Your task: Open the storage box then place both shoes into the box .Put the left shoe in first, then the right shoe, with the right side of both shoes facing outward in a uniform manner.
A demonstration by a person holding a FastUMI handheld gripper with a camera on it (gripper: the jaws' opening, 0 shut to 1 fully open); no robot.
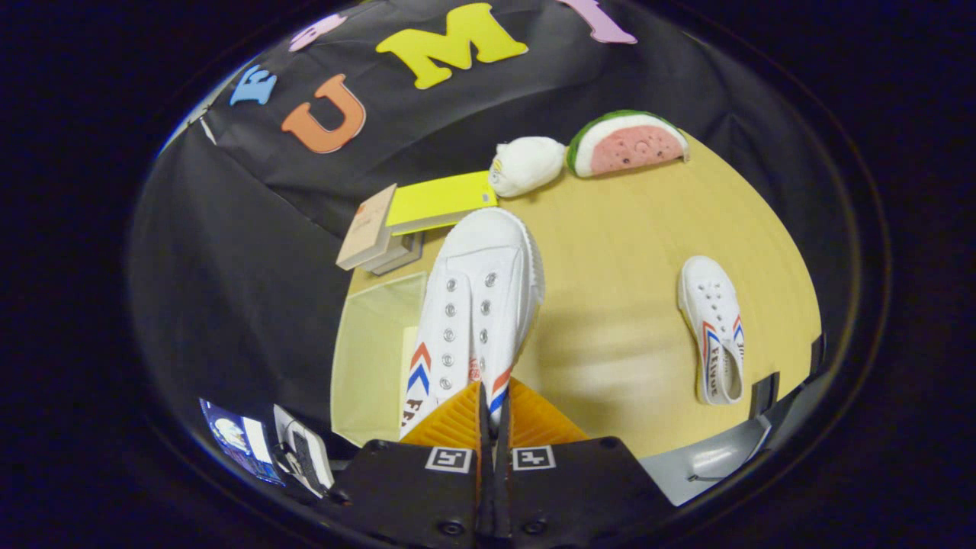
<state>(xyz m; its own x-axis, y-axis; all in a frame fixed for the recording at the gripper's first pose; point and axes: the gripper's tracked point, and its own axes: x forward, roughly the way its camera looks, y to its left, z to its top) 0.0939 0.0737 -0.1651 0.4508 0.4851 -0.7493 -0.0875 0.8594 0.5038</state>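
Gripper (492, 408) clamped on a white shoe (476, 305) (heel end), held toe-forward over the clear storage box (374, 358). Second shoe (713, 339) lies on desk (618, 252) at 3 o'clock, well apart.

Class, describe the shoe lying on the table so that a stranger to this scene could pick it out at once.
Start at the yellow table with the watermelon toy at its far edge. Nearer than the toy lies a white shoe, alone on bare wood, well to one side of the tongs. Unlike the other shoe, which the tongs grip, nothing touches it.
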